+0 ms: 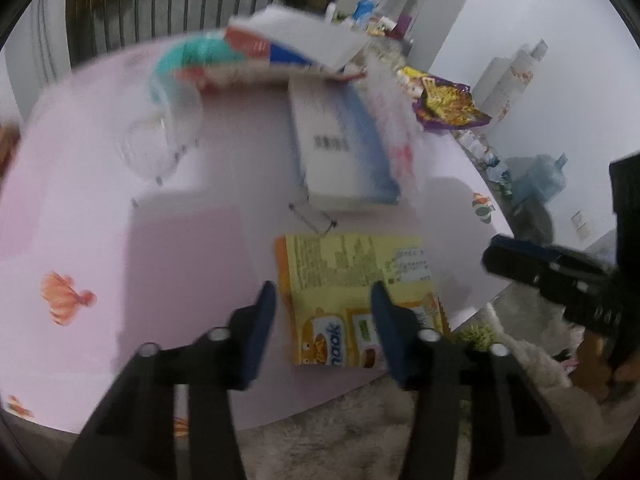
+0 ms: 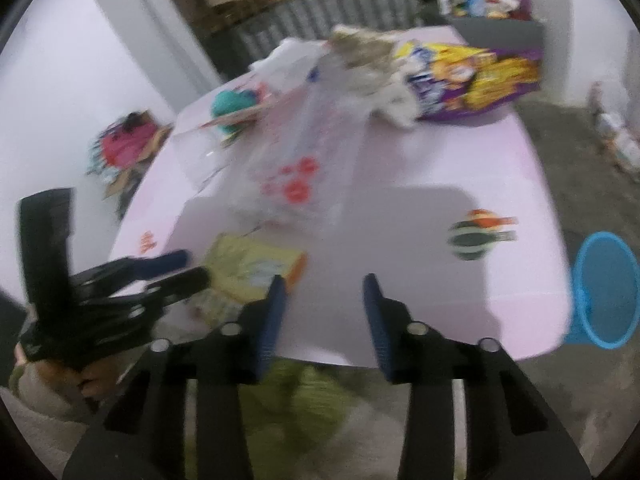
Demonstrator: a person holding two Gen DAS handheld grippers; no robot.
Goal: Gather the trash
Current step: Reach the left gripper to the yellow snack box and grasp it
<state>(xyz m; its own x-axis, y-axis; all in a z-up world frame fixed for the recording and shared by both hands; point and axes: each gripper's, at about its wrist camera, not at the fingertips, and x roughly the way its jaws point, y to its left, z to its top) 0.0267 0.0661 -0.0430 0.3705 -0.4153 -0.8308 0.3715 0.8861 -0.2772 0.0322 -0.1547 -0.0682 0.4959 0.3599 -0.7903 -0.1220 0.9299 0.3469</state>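
Left gripper (image 1: 323,300) spread over yellow snack wrapper (image 1: 352,276) at counter (image 1: 180,240) near edge, nothing pinched. Right gripper (image 2: 324,294) spread too, empty. Could shove that flat wrapper off the edge instead of grabbing it.

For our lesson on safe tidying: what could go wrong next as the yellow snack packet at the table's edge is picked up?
1. The flat yellow packet lies at the table edge; the left hand-held gripper may nudge it off.
2. The clear cup could be knocked over.
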